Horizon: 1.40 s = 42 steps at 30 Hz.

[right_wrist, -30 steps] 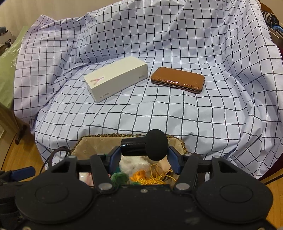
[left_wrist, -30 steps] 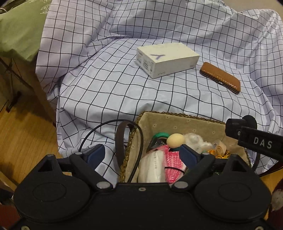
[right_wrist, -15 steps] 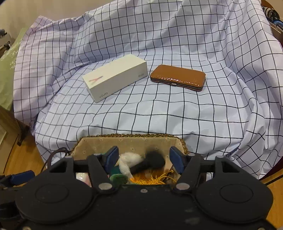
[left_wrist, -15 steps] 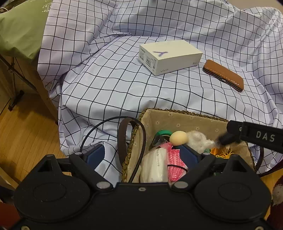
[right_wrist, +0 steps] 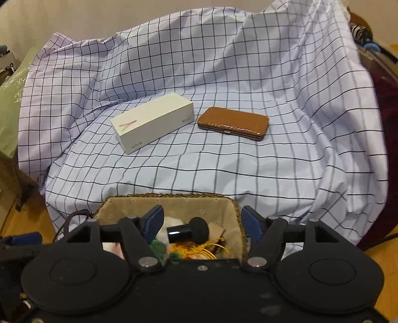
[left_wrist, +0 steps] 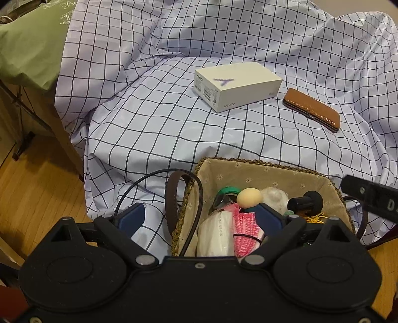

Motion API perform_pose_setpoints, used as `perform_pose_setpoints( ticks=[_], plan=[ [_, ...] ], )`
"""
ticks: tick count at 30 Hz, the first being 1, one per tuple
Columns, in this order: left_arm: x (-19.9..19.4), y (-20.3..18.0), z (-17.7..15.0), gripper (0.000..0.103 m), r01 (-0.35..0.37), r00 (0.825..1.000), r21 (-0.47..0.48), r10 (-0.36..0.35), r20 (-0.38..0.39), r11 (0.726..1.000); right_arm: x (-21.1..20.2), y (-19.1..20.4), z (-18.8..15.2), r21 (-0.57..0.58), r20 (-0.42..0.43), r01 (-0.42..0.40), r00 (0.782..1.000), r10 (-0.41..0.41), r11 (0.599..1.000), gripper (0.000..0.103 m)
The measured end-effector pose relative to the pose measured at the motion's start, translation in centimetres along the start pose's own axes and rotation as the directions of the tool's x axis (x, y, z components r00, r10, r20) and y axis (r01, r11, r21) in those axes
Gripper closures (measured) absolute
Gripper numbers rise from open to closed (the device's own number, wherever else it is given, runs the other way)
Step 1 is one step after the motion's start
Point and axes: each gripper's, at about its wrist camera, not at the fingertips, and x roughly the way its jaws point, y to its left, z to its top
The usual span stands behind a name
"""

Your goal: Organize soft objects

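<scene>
Right claw (right_wrist: 202, 221), jaws just opened and apart, hangs over black foam-tipped cylinder (right_wrist: 189, 231) lying crosswise in the fabric-lined woven basket (right_wrist: 174, 202); left claw (left_wrist: 199, 218) open.

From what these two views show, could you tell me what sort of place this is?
Probably a room in a home: a checked sheet draped over furniture, a wooden floor, and a lined woven basket of small soft items beside a phone box.

Warm wooden floor (left_wrist: 37, 179), pale beige wall (right_wrist: 99, 22), furniture under a checked lilac sheet (right_wrist: 248, 74).
</scene>
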Motion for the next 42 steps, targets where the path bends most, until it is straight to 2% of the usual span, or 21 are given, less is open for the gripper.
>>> perform_pose_setpoints(
  ticks=[8,19,42],
  plan=[
    [-1.3,-0.5,-0.2,0.009,-0.002,0.999,0.028,0.001,0.032,1.000,-2.5,0.0,-2.1,-0.045,0.038,0.062,0.997,-0.060,0.997,0.033],
    [-2.0,-0.6,-0.7,0.009,-0.009,0.999,0.044,0.007,0.046,0.999,-2.9,0.2,-3.8,-0.053,0.009,0.060,0.998,-0.060,0.997,0.033],
    [-1.7,-0.7,-1.0,0.009,0.006,1.000,0.048,-0.007,0.019,0.999,-2.6,-0.4,-3.8,-0.045,-0.017,0.063,0.998,-0.064,0.997,0.033]
  ],
)
